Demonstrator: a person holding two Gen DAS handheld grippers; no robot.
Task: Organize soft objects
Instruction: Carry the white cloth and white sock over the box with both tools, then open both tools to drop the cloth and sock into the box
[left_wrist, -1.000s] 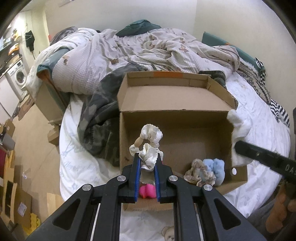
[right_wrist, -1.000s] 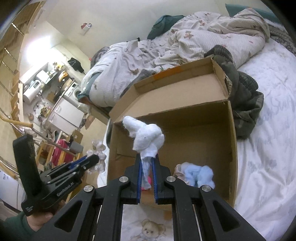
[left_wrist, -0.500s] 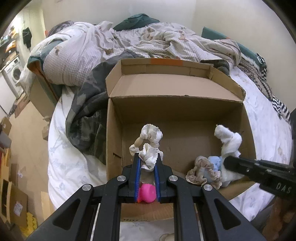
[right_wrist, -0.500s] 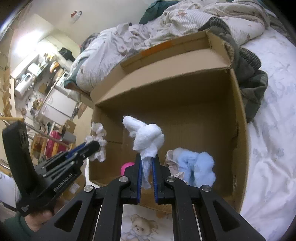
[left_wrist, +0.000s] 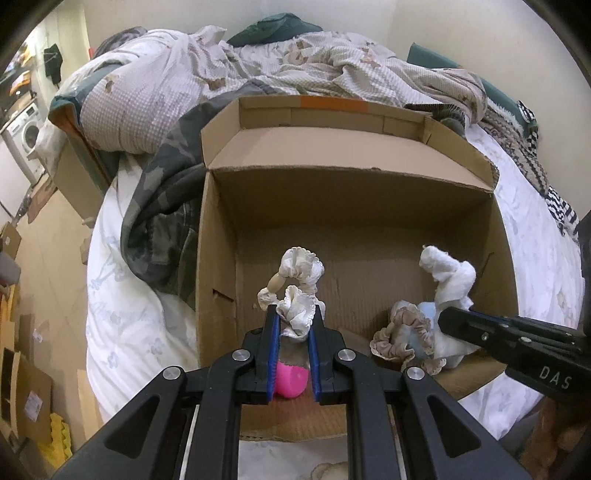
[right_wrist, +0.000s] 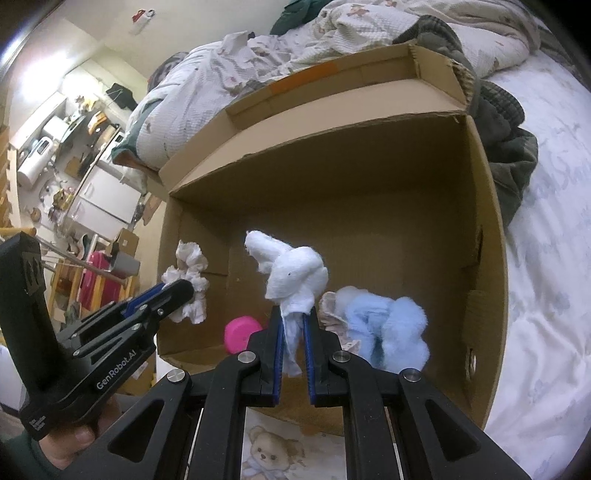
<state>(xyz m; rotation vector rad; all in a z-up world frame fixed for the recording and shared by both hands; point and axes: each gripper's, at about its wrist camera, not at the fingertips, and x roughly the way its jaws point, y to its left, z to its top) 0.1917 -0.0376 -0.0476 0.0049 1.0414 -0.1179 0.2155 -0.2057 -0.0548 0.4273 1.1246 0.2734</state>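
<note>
- The left hand-held gripper (left_wrist: 293, 325) has its blue-padded fingers pinched on a cream ruffled scrunchie (left_wrist: 295, 291), which stands up out of the grip over the near-left part of the cardboard box (left_wrist: 354, 206).
- In the right wrist view the same left hand-held gripper (right_wrist: 177, 291) comes in from the left, with the cream ruffled scrunchie (right_wrist: 188, 284) bunched at its tip, just inside the box's left wall.
- The right hand-held gripper (right_wrist: 293, 325) is pressed onto the tail of a white knotted cloth (right_wrist: 291, 273); the knot and a loose end rise above the fingers, and the tail hangs down between the blue pads.
- From the left wrist view the right hand-held gripper (left_wrist: 448, 317) reaches in from the right, holding the white knotted cloth (left_wrist: 448, 277) above the near-right corner of the box.
- Below that cloth, on the box floor, lie a light blue fluffy scrunchie (right_wrist: 384, 325) and a beige ruffled scrunchie (left_wrist: 400, 336), touching each other.
- A pink round object (right_wrist: 242, 332) sits on the box floor near the front wall, between the two grippers.
- The box stands open on a bed (right_wrist: 546, 258) with a white sheet; its far flap is folded outward.
- A rumpled patterned quilt (left_wrist: 258, 74) and a dark camouflage garment (left_wrist: 166, 206) lie behind and left of the box.
</note>
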